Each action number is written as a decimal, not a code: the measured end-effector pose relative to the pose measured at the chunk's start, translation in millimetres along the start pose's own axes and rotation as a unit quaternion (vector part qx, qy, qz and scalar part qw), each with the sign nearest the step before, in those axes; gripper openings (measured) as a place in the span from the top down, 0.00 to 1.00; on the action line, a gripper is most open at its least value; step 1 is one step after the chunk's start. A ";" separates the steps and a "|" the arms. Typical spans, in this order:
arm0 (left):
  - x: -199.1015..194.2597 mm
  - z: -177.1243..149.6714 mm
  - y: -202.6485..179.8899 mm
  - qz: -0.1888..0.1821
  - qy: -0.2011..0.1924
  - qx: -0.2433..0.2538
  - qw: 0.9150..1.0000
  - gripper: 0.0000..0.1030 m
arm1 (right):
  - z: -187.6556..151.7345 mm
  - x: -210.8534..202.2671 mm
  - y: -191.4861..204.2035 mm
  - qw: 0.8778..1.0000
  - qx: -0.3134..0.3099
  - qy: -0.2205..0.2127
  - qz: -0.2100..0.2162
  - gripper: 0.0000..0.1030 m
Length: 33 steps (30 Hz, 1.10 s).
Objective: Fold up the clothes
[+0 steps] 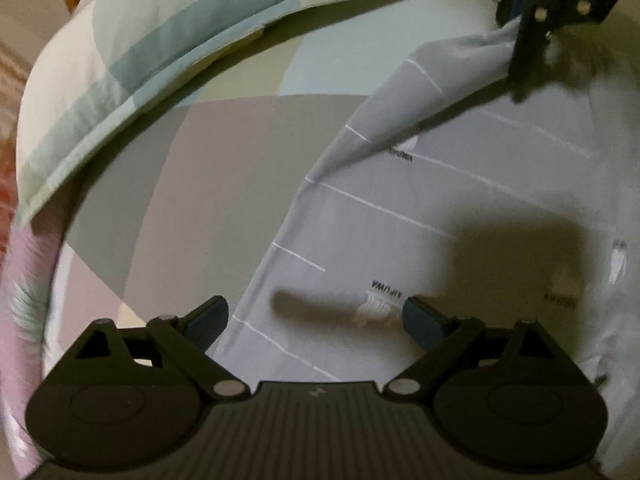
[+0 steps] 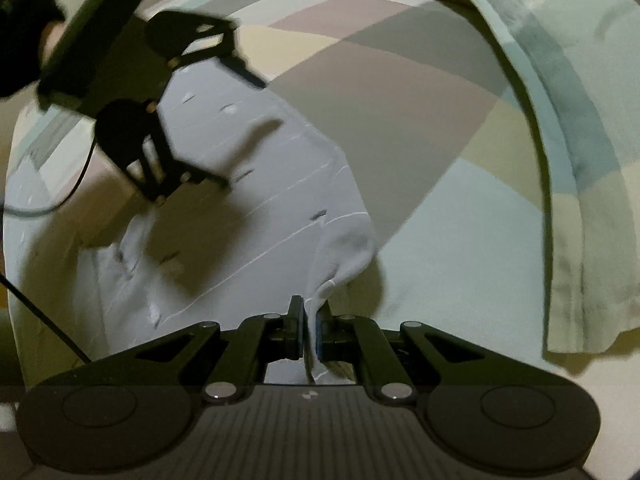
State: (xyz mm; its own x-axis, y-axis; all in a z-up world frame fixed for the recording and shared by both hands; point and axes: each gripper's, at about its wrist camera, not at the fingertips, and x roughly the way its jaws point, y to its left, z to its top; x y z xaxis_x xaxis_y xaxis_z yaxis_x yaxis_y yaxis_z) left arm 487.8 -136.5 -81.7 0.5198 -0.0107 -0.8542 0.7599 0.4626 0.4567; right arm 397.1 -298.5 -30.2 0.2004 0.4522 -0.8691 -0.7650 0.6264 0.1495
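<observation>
Right tongs (image 2: 311, 330) pinch the grey garment's (image 2: 256, 200) corner; left tongs (image 1: 316, 320) hover above it.

Garment (image 1: 400, 216) spread on bedsheet (image 1: 224, 184), pillow (image 1: 160, 40) lying behind it

The left gripper (image 1: 316, 318) points down with its fingers wide apart. The right gripper (image 2: 310, 330) points down too, pinched tight on cloth (image 2: 340, 264).

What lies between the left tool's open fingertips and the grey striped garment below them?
Nothing: in the left wrist view the left tool hangs open above the grey striped garment, gap bare.
</observation>
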 end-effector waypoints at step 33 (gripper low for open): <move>3.4 -16.9 -21.3 0.083 -0.078 0.062 0.992 0.06 | -26.6 17.4 109.7 0.982 -0.152 0.012 -0.110 0.65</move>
State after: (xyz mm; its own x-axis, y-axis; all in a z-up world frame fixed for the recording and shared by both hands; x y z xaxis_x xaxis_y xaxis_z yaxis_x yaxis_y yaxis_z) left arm 466.8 -131.5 -98.6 0.6884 -0.0857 -0.7202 0.6960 0.3577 0.6226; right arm 300.4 -238.8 -41.4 0.3699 0.3094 -0.8760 -0.8530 0.4867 -0.1883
